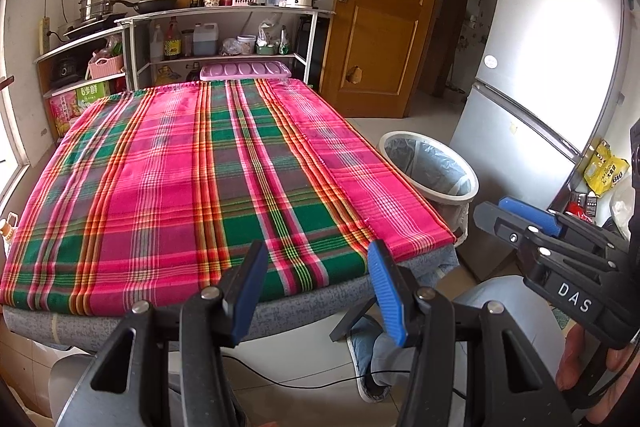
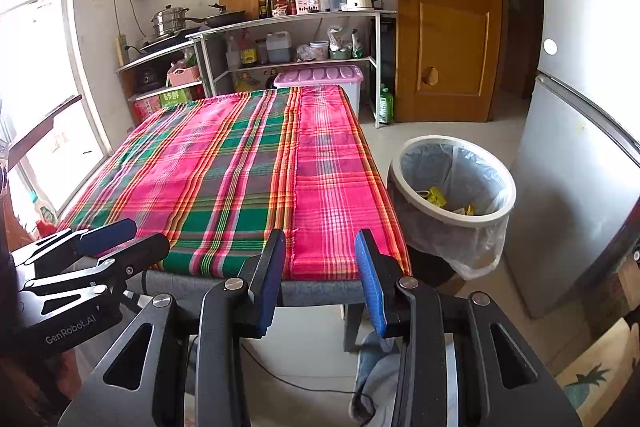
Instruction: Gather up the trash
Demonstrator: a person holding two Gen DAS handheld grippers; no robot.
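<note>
You look to be at the tail end of the collecting, or between pickups: the desk under its plaid cloth shows no scrap of trash anywhere on its visible top, and the only trash you can see lies in the bin, which stands on the floor just beside the desk's right edge, between the desk and the fridge. Yellow wrappers sit low inside the bin's plastic liner, seen plainly from the right wrist view; from the left wrist view the bin's inside is mostly hidden by the liner. Your left claw hangs over the near edge of the desk, jaws partly apart with nothing between the blue pads. Your right claw is likewise part open and empty, over the near edge of the desk towards the bin's corner. Each claw shows at the margin of the other's view, held apart from one another and touching nothing. My reading is that the next move calls for a search rather than a grasp: sweep your view across the floor around the desk and bin for any piece left, and if none turns up, count the job done. Should you find one, widen the jaws before you come down on it.
</note>
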